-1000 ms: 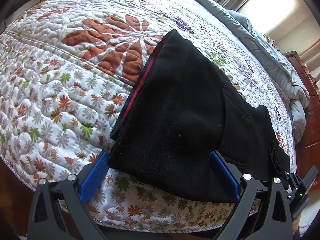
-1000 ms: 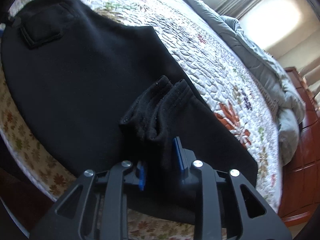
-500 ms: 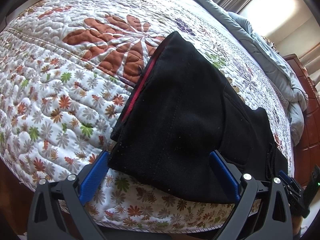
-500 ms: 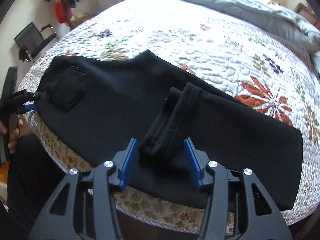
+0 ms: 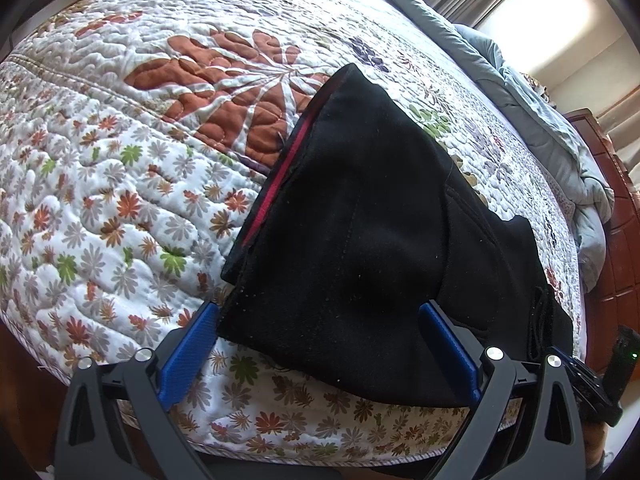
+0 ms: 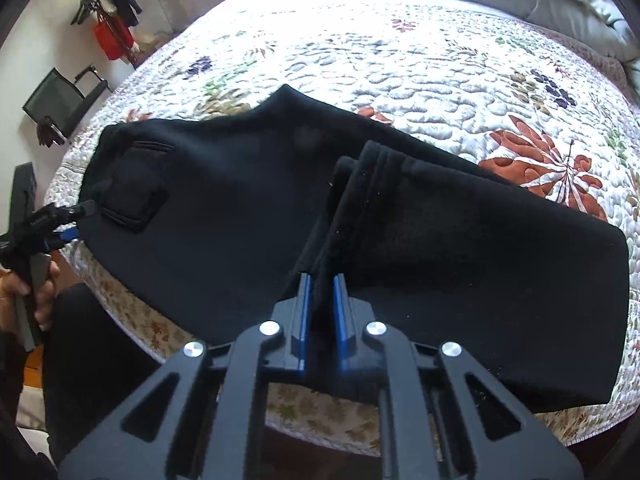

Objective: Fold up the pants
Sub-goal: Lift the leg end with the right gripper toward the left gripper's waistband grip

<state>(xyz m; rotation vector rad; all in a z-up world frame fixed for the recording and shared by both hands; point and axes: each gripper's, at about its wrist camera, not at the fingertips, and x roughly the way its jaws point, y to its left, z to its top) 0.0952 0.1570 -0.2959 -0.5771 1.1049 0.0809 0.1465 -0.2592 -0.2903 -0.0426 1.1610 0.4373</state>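
Black pants (image 5: pixel 360 248) lie on the quilted bed near its front edge, waistband with a red inner band toward the left. My left gripper (image 5: pixel 320 336) is open, its blue fingers straddling the waist end. In the right wrist view the pants (image 6: pixel 224 216) stretch across the bed with a back pocket (image 6: pixel 132 188) at the left. My right gripper (image 6: pixel 320 292) is shut on a bunched fold of the pant legs (image 6: pixel 356 200). The left gripper (image 6: pixel 60 224) shows at the far left of that view.
A floral quilt (image 5: pixel 120 160) covers the bed. A grey-blue duvet (image 5: pixel 560 128) is heaped along the far side. A wooden dresser (image 5: pixel 624 240) stands at the right. A black chair (image 6: pixel 60 104) and hanging clothes stand by the wall.
My right gripper opened half a second ago and has shut again on the bunched pant legs. The left gripper has stayed open at the waist.
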